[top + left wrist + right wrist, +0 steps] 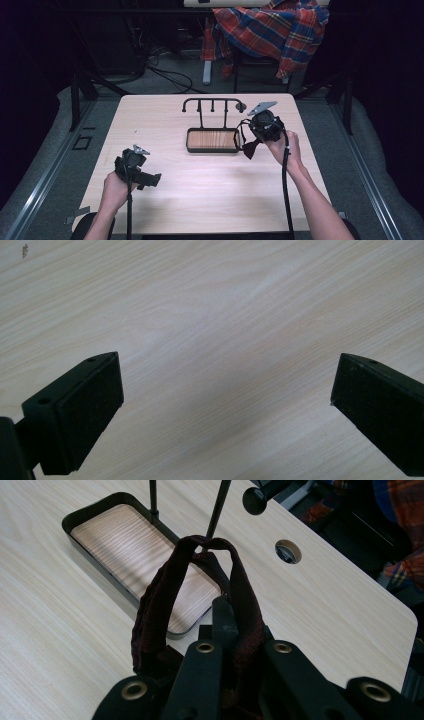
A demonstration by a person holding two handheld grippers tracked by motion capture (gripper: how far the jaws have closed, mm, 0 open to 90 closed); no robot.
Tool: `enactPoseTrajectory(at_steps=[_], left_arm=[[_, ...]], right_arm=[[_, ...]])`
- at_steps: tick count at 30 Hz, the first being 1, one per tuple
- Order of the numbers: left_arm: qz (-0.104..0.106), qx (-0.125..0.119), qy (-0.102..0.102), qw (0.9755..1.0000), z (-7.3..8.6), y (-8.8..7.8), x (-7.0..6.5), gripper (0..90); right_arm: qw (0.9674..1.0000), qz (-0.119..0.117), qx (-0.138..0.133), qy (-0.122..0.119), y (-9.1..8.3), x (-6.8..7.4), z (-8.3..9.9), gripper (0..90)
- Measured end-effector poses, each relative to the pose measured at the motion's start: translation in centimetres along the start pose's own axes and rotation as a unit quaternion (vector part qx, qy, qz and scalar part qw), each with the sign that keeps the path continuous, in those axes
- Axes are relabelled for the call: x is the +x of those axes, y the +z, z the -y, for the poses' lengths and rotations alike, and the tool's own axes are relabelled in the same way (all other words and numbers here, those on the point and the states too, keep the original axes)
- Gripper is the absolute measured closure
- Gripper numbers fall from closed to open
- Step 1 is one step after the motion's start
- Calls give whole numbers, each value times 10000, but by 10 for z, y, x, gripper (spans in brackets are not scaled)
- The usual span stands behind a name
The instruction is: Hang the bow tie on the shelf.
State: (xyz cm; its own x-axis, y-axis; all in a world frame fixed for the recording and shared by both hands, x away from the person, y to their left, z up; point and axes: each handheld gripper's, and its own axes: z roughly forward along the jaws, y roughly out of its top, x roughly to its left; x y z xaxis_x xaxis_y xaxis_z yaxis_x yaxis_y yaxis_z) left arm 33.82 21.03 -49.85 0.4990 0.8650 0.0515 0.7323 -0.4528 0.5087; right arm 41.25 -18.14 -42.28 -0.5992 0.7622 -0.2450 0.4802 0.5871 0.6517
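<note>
Right tool point(235, 652) grips dark band point(165, 595) beside empty tray point(95, 507).

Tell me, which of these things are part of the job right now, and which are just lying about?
In the job:
- dark red strap, looped and clamped in the shut right gripper
- black rack with a wooden tray, right beside it

Just around:
- left gripper, open over bare table
- plaid shirt on a chair behind
- floor cables
</note>
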Motion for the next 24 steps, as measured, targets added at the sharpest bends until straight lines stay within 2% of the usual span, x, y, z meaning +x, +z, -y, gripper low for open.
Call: enactPoseTrajectory(at_steps=[18, 24], left_arm=[[4, 10, 0, 10000, 0, 1, 0, 5], [4, 3, 8, 10000, 0, 0, 0, 5]], right_arm=[[9998, 115, -135, -78, -6, -8, -27, 896], [9995, 252, -164, -69, -6, -11, -37, 896]])
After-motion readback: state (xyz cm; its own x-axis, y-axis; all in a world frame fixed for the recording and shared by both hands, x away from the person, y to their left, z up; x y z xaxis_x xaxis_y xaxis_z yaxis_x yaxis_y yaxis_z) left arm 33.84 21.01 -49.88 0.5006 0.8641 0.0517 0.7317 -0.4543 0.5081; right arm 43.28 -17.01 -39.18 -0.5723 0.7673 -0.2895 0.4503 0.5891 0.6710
